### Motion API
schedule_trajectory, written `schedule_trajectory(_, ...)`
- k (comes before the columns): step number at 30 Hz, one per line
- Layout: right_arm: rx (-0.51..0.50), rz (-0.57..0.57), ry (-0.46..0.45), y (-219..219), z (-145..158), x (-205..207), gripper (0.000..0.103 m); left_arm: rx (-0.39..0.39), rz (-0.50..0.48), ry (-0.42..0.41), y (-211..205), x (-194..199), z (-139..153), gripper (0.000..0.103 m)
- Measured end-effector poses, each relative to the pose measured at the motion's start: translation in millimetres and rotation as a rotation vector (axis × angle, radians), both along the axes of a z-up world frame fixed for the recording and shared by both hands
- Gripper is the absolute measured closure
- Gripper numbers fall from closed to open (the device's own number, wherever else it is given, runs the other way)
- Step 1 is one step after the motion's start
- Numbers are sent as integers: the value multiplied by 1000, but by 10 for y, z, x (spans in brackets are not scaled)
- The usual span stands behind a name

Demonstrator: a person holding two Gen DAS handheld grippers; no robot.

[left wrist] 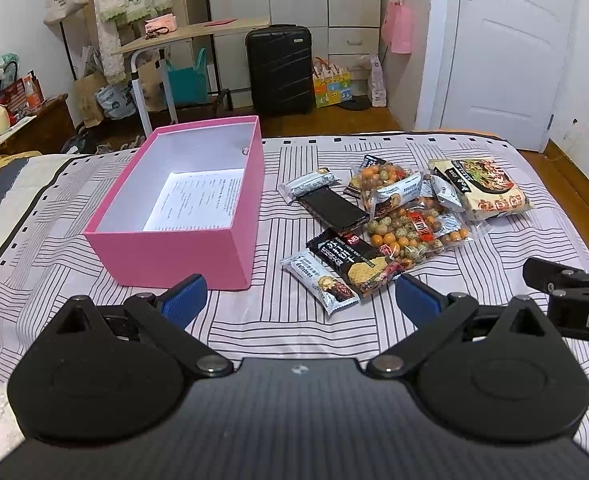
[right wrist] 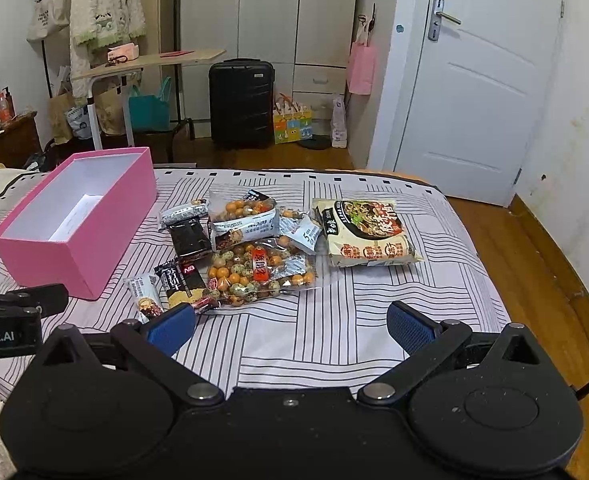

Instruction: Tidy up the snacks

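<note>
Jaws on both the left gripper [left wrist: 300, 296] and right gripper [right wrist: 290, 326] gape wide and empty, so with the snacks [right wrist: 254, 256] heaped just right of the pink box [left wrist: 198, 264], start with the nearest packet's edge.

Snacks piled on a striped bedspread [right wrist: 334, 340] beside a pink box [right wrist: 94, 248].
The right gripper [right wrist: 290, 326] hovers with blue fingers [right wrist: 170, 330] spread wide, empty, near the peanut bags [right wrist: 254, 276]; a noodle packet [right wrist: 368, 234] lies apart.
</note>
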State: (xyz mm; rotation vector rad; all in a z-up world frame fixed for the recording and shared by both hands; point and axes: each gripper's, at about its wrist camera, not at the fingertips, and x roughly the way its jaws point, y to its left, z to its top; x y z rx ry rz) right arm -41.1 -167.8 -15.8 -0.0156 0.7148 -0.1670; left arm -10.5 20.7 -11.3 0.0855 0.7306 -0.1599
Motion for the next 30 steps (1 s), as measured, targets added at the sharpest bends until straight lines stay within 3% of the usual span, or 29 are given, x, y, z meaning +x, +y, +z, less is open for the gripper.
schedule_trajectory(20, -16, 27, -18, -23, 12, 0, 0, 20, 2, 10, -24, 56, -75, 1)
schedule_trajectory(24, -22, 73, -107, -150, 128, 33, 0, 22, -21, 10, -62, 188, -44, 1)
schedule_trajectory(28, -51, 152, -238, -316, 187, 178, 0, 122, -106, -72, -250, 386, 97, 2)
schedule_trajectory(30, -40, 178, -274, -411, 150, 301, 0, 126, -164, -93, -342, 575, 127, 3)
